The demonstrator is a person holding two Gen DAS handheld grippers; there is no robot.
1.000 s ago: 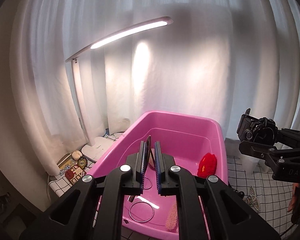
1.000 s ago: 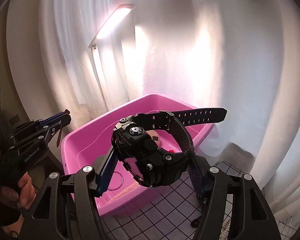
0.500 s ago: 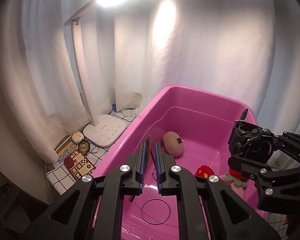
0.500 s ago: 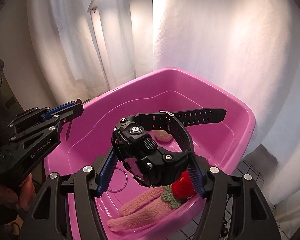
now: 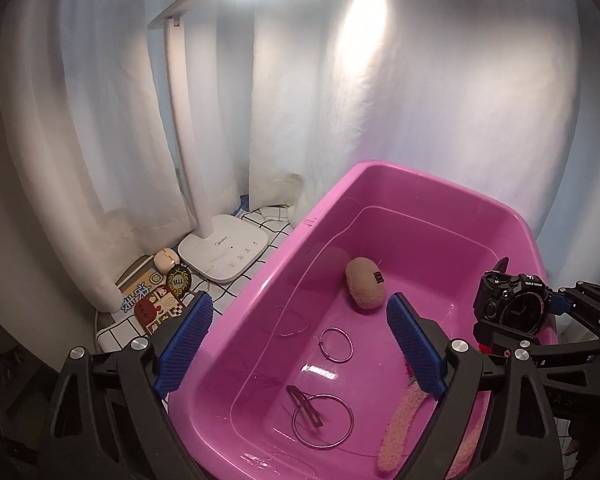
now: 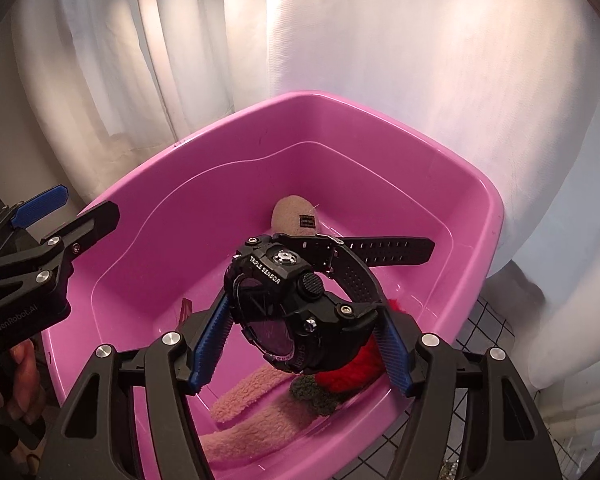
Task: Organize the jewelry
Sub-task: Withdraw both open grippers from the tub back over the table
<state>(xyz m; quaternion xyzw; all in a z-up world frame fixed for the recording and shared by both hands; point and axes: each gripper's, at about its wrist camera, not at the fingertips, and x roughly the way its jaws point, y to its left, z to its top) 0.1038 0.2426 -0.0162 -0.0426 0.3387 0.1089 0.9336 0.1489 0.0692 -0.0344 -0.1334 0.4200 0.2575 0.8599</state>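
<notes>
Right hand-held gripper (image 6: 302,354) pinches black watch (image 6: 300,312) over pink tub (image 6: 472,184); lower before releasing. Left hand-held gripper (image 5: 300,344), jaws just opened, spread empty.

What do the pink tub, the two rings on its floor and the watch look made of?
Pink tub: looks like glossy moulded plastic, given the lamp glare on its floor.
Rings: thin, shiny, silvery, probably metal wire hoops.
Watch, clamped in the right gripper: matte black resin or rubber, with a perforated strap and metal-looking screws.
</notes>
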